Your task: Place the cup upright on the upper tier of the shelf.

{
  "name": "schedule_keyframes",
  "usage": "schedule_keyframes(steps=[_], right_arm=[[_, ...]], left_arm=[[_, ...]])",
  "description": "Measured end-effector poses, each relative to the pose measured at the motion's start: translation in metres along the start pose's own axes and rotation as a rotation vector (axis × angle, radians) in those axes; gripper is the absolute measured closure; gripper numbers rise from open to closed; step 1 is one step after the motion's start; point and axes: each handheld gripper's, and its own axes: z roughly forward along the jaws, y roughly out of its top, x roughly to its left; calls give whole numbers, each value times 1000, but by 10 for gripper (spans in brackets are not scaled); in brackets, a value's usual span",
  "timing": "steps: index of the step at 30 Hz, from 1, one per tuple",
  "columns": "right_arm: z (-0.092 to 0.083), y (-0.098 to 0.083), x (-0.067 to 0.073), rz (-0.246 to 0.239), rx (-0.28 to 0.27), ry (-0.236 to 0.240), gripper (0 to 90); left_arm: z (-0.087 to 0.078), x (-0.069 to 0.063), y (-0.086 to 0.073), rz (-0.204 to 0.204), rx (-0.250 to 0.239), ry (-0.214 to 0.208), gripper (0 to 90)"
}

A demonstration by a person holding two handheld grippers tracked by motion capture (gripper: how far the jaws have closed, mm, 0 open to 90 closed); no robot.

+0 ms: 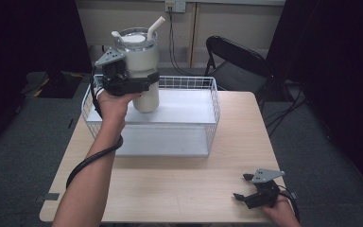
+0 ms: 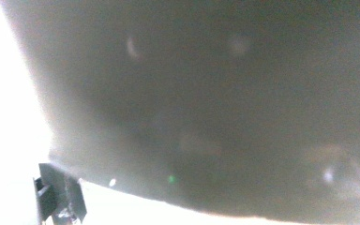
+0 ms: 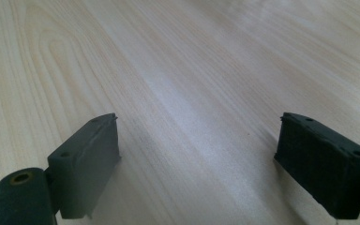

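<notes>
Tumbler (image 1: 142, 61) within left gripper (image 1: 137, 85)

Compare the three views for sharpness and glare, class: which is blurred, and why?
Left gripper view: the tumbler sits so close it is a grey blur, with blown-out white at left. Right gripper view: tongs and table fairly sharp. High view: evenly lit.

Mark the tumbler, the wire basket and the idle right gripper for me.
tumbler (image 1: 144, 56): high view, on its cream body above the jaws.
wire basket (image 1: 213, 106): high view, on its right wire wall.
right gripper (image 1: 242, 186): high view, midway between its open fingertips, above the table.
</notes>
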Motion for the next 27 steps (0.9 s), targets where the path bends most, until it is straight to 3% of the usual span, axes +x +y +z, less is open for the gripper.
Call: schedule_keyframes(steps=[16,27], right_arm=[[0,0,0,-1,0,1,128],[0,0,0,-2,0,2,127]], left_arm=[[15,1,-11,20,-25,45,95],[23,2,-23,27,-15,69,95]])
